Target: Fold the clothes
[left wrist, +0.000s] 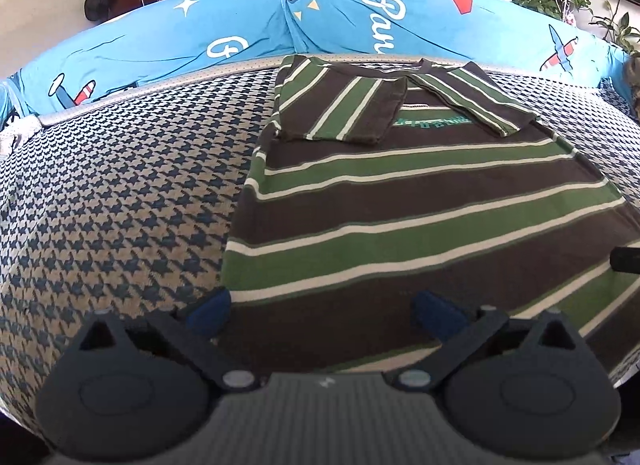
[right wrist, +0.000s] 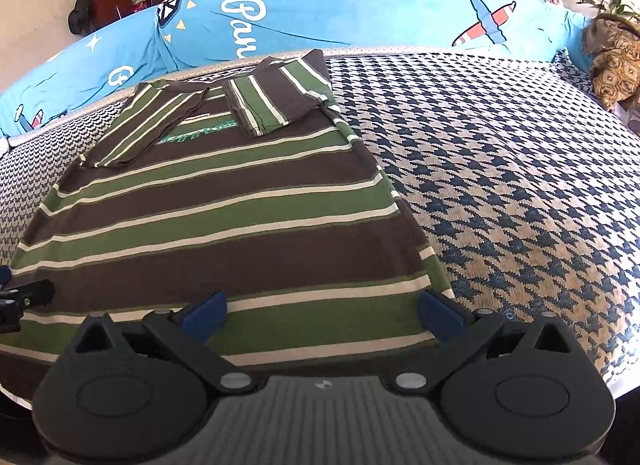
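Observation:
A brown, green and white striped T-shirt (left wrist: 420,201) lies flat on the houndstooth cover, collar at the far end, both sleeves folded in over the chest. It also shows in the right wrist view (right wrist: 224,221). My left gripper (left wrist: 322,311) is open, its blue fingertips (left wrist: 210,307) spread over the shirt's near left hem corner, just above the cloth. My right gripper (right wrist: 322,311) is open, its blue fingertips (right wrist: 438,315) spread over the near right hem corner. Neither holds anything. The left gripper's body shows at the left edge of the right wrist view (right wrist: 24,299).
The houndstooth cover (left wrist: 120,205) spreads wide on both sides of the shirt (right wrist: 520,185). A blue cartoon-print bolster (left wrist: 240,25) runs along the far edge. A brown patterned cushion (right wrist: 612,65) lies at the far right. Chairs and plants stand behind.

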### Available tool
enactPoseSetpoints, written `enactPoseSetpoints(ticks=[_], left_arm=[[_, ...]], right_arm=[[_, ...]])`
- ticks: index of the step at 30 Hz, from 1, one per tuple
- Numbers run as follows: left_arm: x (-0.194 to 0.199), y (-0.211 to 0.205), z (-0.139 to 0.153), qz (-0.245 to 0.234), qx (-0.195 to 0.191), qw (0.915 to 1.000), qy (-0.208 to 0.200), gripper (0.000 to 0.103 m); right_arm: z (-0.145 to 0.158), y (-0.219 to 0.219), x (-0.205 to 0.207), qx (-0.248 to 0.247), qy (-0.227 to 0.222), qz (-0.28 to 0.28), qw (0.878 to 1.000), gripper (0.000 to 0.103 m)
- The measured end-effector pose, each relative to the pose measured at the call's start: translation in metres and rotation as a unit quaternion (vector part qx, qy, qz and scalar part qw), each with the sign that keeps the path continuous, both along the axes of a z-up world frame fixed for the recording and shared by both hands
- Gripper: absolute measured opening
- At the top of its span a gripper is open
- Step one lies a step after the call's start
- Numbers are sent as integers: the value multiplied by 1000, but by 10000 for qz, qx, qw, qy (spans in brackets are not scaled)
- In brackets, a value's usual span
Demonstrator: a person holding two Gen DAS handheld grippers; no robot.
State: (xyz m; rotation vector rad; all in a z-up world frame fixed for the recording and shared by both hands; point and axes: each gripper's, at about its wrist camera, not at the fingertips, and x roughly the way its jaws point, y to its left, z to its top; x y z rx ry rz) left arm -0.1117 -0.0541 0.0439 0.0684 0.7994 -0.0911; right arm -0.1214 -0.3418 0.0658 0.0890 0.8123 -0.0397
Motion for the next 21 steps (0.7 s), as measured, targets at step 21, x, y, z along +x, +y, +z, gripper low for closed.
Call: enactPoseSetpoints(ticks=[21], left_arm=[[19, -7, 7, 44, -358, 9991, 243, 103]], right_arm=[[19, 5, 26, 657, -297, 378, 9967, 102]])
